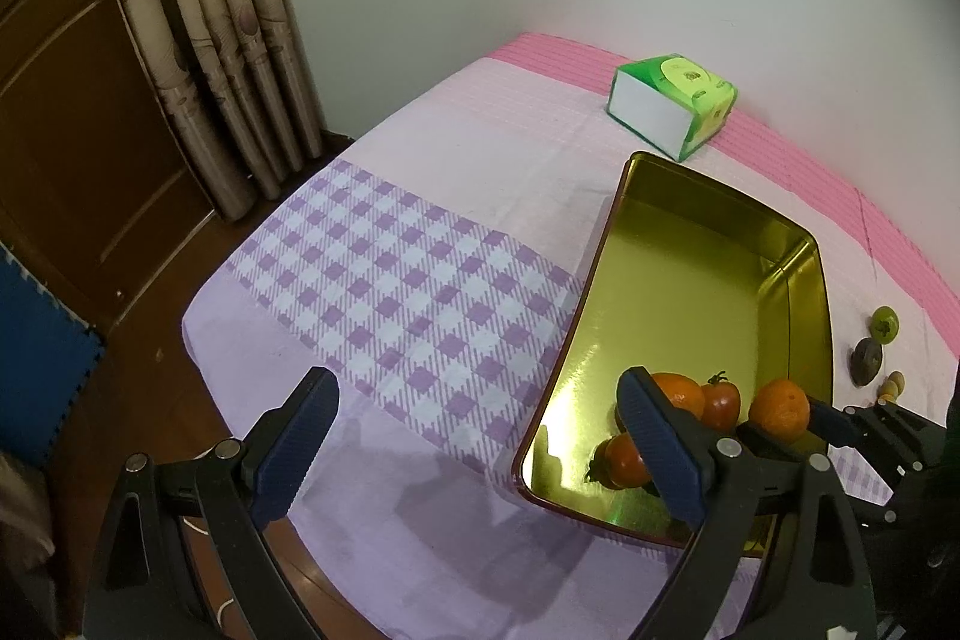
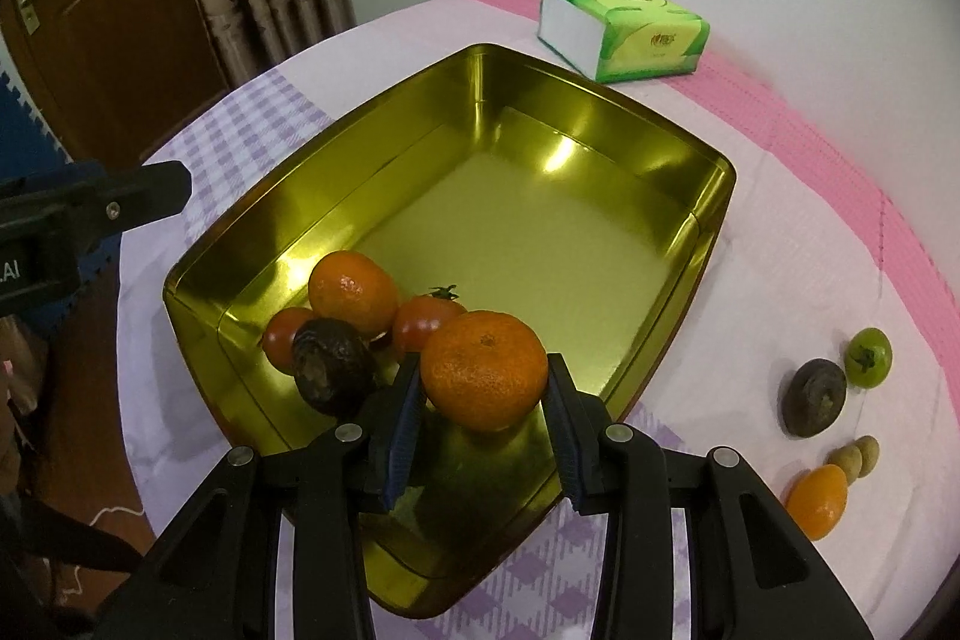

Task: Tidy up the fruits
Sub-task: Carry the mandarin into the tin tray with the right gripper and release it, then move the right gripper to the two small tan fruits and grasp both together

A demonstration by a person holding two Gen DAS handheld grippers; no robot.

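Right tool [image 2: 485,403] clamped on a mandarin [image 2: 485,370] above the near end of the gold tin [image 2: 252,232]; left tool [image 1: 480,448] spread wide, gripping nothing.

Inside the tin, at its near-left corner: a second mandarin [image 2: 353,291], two red tomatoes [image 2: 427,322], a dark wrinkled fruit [image 2: 333,365] at about 9 o'clock of the held mandarin. Out on the counter [image 2: 780,232], at 3 o'clock of the tin: a green tomato [image 2: 868,357], another dark fruit [image 2: 814,397], two small tan fruits [image 2: 855,456], an orange one [image 2: 817,501]. Green tissue box [image 2: 621,31] at 12 o'clock, well apart. Left tool hanging over the purple-checked cloth [image 1: 390,274], at 9 o'clock of the tin.
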